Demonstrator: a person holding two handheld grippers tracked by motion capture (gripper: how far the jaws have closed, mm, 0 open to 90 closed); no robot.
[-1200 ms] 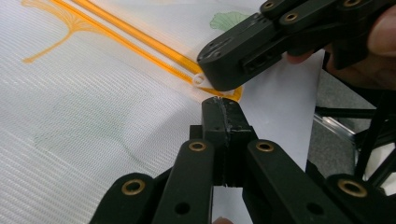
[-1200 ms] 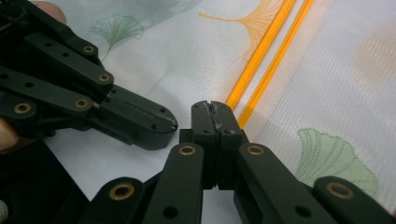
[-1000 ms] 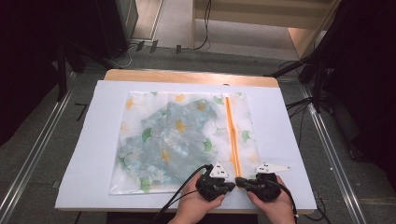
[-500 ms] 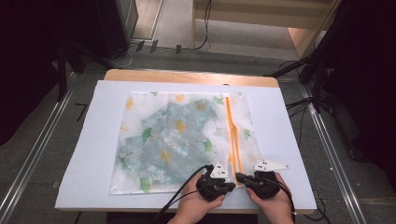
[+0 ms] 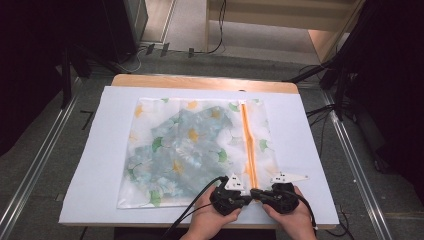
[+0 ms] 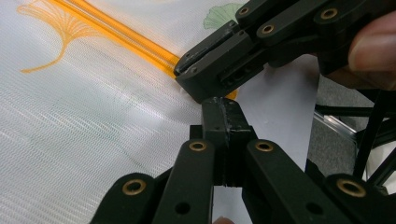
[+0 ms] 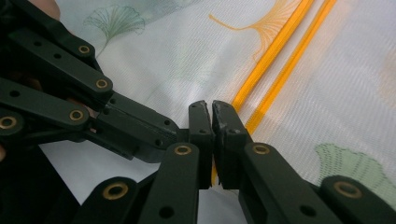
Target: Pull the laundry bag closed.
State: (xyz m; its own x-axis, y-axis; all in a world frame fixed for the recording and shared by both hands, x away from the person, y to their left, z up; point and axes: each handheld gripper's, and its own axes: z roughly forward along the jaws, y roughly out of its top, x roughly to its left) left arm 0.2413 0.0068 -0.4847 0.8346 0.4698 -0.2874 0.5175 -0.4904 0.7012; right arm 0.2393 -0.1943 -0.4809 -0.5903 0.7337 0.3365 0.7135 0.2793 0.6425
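Both hand-held grippers, left (image 5: 246,196) and right (image 5: 256,194), meet tip to tip with jaws closed at the near end of the mesh pouch's (image 5: 195,150) orange zipper (image 5: 247,145). The zipper stretches ahead of them; judging by this, the zipper work has barely begun.

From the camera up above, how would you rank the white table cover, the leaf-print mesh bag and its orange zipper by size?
1. White table cover, largest; it spreads well past the bag on all sides.
2. Leaf-print mesh bag, lying flat on it.
3. Orange zipper, a narrow strip down the bag's right part, smallest.
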